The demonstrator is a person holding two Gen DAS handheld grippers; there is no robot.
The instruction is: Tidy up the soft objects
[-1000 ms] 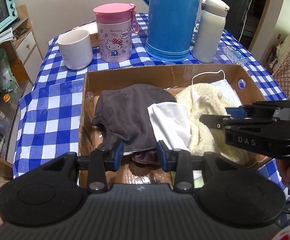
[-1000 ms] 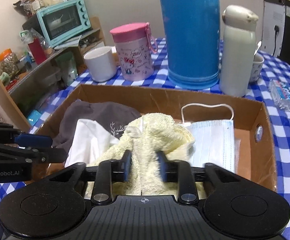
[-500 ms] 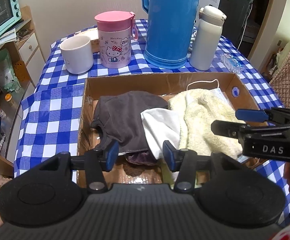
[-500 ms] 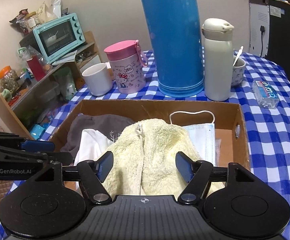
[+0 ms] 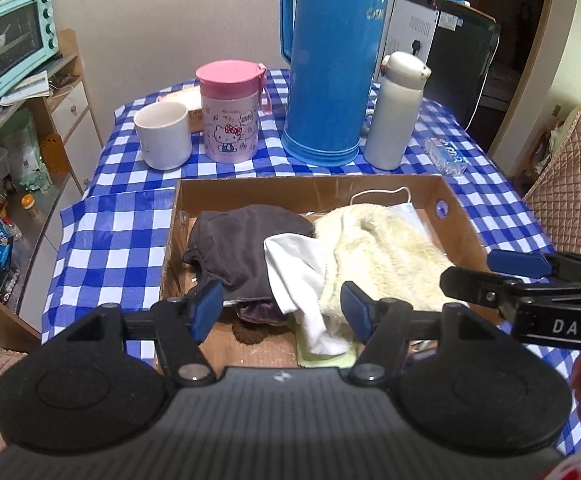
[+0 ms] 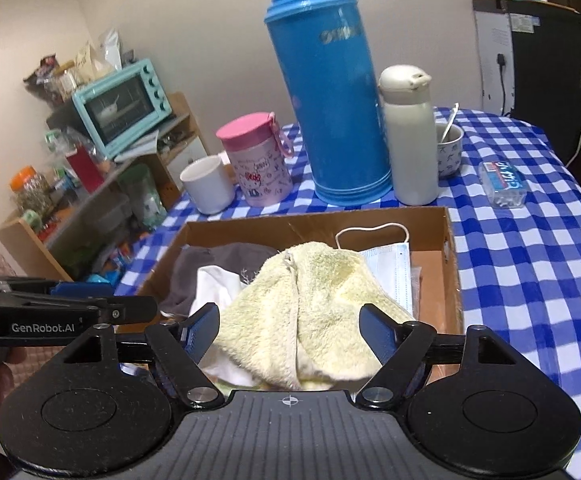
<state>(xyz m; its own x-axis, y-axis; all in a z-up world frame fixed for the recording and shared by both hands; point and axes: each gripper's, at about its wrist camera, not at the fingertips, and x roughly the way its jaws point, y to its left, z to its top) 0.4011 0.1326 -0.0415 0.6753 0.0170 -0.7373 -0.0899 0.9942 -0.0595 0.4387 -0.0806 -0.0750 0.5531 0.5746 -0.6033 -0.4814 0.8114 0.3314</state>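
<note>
Left wrist view is showing your left gripper (image 5: pixel 281 310) and right gripper (image 6: pixel 289 334) with jaws just spreading, gripping nothing; the dark cloth (image 5: pixel 246 248), white cloth (image 5: pixel 296 264) and fluffy towel (image 6: pixel 310 300) are lying heaped in the cardboard box (image 5: pixel 290 190) at twelve o'clock, tidying seemingly unfinished.

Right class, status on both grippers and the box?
Left gripper and right gripper open, just released. Cream towel, grey cloth in cardboard box. Nothing blocking.

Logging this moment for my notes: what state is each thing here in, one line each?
left gripper: open, jaws just widened, holding nothing
right gripper: open, jaws just widened, holding nothing
cream towel: heaped in the box
dark cloth: crumpled in the box
white cloth: draped between them
face mask: flat, partly covered
cardboard box: open-topped
pink cup: lid closed
white mug: upright
</note>
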